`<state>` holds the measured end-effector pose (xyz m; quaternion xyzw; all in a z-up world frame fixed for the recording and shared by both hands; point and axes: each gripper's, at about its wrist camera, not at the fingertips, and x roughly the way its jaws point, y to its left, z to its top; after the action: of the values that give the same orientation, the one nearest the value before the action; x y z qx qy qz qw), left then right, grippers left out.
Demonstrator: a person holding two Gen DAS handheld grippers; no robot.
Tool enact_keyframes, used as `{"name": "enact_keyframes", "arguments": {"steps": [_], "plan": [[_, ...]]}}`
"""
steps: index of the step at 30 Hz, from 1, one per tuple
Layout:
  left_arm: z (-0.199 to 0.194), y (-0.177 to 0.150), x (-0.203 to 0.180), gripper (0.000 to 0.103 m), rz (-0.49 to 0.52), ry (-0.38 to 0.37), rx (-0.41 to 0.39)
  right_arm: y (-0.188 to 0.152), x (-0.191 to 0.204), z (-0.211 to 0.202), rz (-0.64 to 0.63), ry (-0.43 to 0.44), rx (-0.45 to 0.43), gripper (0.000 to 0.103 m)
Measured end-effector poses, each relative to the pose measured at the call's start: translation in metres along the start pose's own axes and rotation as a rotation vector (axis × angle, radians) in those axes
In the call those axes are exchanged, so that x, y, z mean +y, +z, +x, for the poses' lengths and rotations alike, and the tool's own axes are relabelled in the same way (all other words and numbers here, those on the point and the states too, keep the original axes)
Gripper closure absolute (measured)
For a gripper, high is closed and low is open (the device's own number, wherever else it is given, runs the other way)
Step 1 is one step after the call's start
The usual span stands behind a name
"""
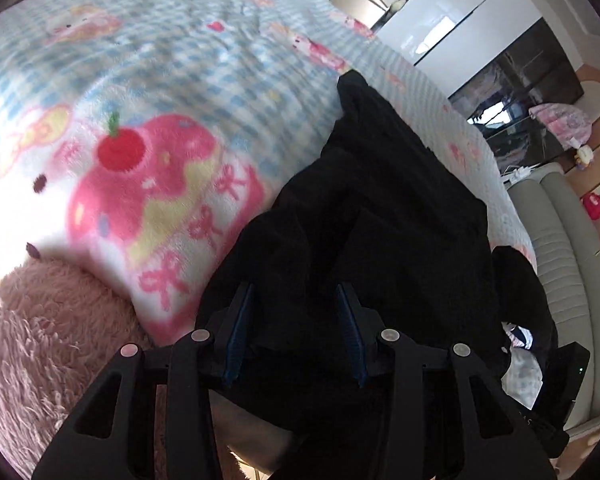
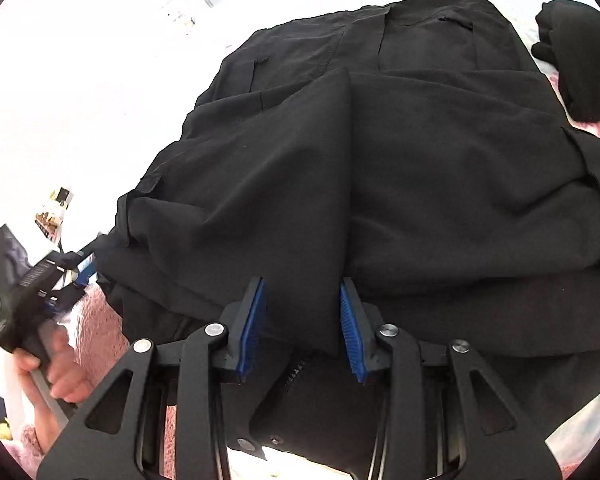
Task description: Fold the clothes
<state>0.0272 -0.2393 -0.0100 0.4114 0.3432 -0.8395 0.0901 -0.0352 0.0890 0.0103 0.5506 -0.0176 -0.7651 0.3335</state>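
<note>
— Two grippers over the black garment (image 2: 380,152), which lies spread on the bed (image 1: 180,60) near its right edge. How do the right gripper (image 2: 304,320) fingers stand?

— Half-wide, with a raised fold of the cloth running down between the blue pads (image 2: 256,320); both pads touch it, so they pinch that fold.

— And the left gripper (image 1: 296,328)?

— Its fingers stand about half apart above the garment's near edge. Dark cloth fills the gap, yet I cannot tell whether they hold it.
</note>
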Motion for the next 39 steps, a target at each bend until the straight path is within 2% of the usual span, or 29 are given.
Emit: {"name": "enact_keyframes", "arguments": {"steps": [1,3,5,6,8,10,14,17,19,21,23,25,27,29,32,34,36,39], "plan": [[-0.001,0.000,-0.002,0.058,0.006,-0.002,-0.004,0.000,0.000,0.004,0.004,0.002,0.012,0.066],[-0.010,0.000,0.001,0.056,-0.002,-0.027,-0.016,0.003,0.007,0.009,-0.002,0.073,0.046,0.075],[-0.016,-0.001,0.005,0.056,-0.017,-0.055,-0.028,0.007,0.014,0.010,-0.021,0.101,0.052,0.077],[-0.017,0.000,0.008,0.056,-0.024,-0.064,-0.033,0.008,0.017,0.010,-0.033,0.080,0.039,0.077],[-0.021,0.002,0.010,0.055,-0.031,-0.079,-0.031,0.011,0.019,0.011,-0.051,-0.008,0.009,0.091],[-0.024,0.004,0.010,0.049,-0.016,-0.100,-0.013,0.013,0.020,0.004,-0.056,-0.071,-0.035,0.095],[-0.033,0.002,0.012,0.048,-0.017,-0.121,-0.053,0.021,0.027,-0.022,-0.133,-0.194,-0.121,0.095],[-0.038,0.000,0.017,0.048,-0.064,-0.137,-0.092,0.029,0.018,-0.020,-0.141,-0.275,-0.104,0.094],[-0.045,-0.002,0.014,0.048,-0.041,-0.162,-0.122,0.029,0.012,-0.010,-0.128,-0.339,-0.071,0.092],[-0.048,-0.004,0.007,0.048,-0.005,-0.197,-0.133,0.025,0.011,-0.017,-0.090,-0.272,-0.100,0.087],[-0.046,-0.007,-0.002,0.047,0.043,-0.242,-0.112,0.019,0.016,-0.028,-0.083,-0.211,-0.149,0.070],[-0.029,-0.006,-0.004,0.047,0.043,-0.271,-0.024,0.013,0.027,-0.021,-0.126,-0.190,-0.131,0.069],[-0.011,-0.003,-0.002,0.047,0.026,-0.198,0.056,0.009,0.031,0.001,-0.158,-0.216,-0.068,0.069],[0.001,-0.002,0.003,0.048,-0.002,-0.146,0.111,0.007,0.024,0.019,-0.147,-0.264,-0.032,0.077],[-0.001,-0.005,0.004,0.050,-0.006,-0.101,0.128,0.005,0.011,0.014,-0.118,-0.308,-0.047,0.077],[-0.010,-0.013,0.002,0.048,0.010,-0.091,0.112,0.004,0.004,0.002,-0.103,-0.318,-0.049,0.077],[-0.021,-0.024,-0.003,0.044,0.044,-0.145,0.107,-0.003,-0.005,-0.017,-0.065,-0.257,-0.066,0.074],[-0.029,-0.041,-0.008,0.043,0.062,-0.221,0.139,-0.021,-0.020,-0.047,0.000,-0.161,-0.085,0.062]]}}
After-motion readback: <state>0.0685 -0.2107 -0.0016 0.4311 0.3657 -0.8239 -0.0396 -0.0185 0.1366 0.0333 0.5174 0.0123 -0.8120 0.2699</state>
